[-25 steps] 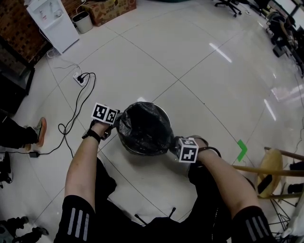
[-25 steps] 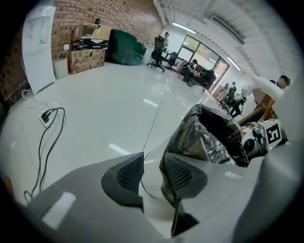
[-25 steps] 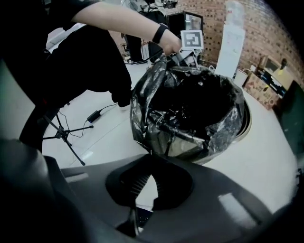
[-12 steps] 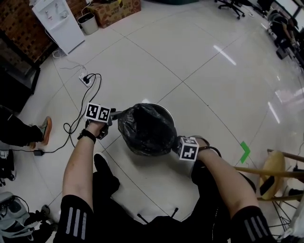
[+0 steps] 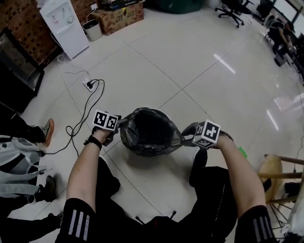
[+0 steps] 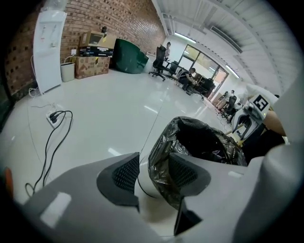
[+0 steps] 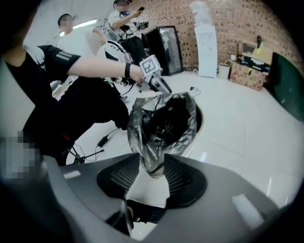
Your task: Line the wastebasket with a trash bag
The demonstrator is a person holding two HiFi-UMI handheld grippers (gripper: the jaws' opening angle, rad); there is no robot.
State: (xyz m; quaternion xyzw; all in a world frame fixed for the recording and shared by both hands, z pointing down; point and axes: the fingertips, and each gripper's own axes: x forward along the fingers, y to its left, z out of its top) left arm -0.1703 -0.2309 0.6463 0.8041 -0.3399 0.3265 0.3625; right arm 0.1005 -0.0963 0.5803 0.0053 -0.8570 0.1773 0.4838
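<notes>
The round wastebasket (image 5: 160, 112) stands on the tiled floor between my hands, with a black trash bag (image 5: 149, 132) in it, mouth open. My left gripper (image 5: 121, 124) sits at its left rim. In the left gripper view, the left gripper (image 6: 154, 171) straddles the bag's edge (image 6: 164, 156) and the white basket wall (image 6: 145, 182); its jaws have just been closing a little but stand apart. My right gripper (image 5: 186, 132) is at the right rim. The right gripper (image 7: 152, 176) has just been opening, and a loose fold of bag (image 7: 153, 163) hangs between its pads unpressed.
A power strip with black cables (image 5: 89, 85) lies on the floor at left. A water dispenser (image 5: 64, 23), a small bin (image 5: 93, 29) and a cardboard box (image 5: 116, 14) stand at the back. A wooden stool (image 5: 275, 168) is at right. A bystander's shoe (image 5: 49, 129) is at left.
The right gripper has risen from the basket's right side and its jaws have opened off the bag. The bag's mouth now gapes wider. The left gripper has lifted slightly at the left rim.
</notes>
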